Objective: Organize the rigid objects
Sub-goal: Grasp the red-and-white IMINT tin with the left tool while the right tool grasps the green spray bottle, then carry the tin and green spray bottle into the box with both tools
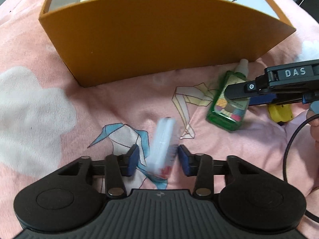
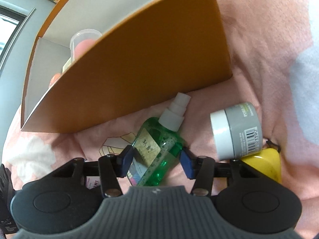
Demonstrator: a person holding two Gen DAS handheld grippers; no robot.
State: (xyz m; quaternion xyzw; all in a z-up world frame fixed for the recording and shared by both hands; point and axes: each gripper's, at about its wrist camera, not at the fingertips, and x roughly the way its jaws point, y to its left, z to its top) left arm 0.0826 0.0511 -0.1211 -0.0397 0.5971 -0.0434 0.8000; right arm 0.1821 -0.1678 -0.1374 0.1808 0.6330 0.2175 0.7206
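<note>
Now, through my left wrist camera, my left claw (image 1: pixel 157 160) points down at the pink blanket (image 1: pixel 99 107) with its pads spread around a blurry white box (image 1: pixel 163 139), and I cannot tell if they touch it; the orange box (image 1: pixel 159 39) stands behind. Through my right wrist camera, my right claw (image 2: pixel 156 162) sits around the green bottle (image 2: pixel 157 151), pads at its sides, just beside a grey jar (image 2: pixel 237 127) and a yellow thing (image 2: pixel 265 165).
</note>
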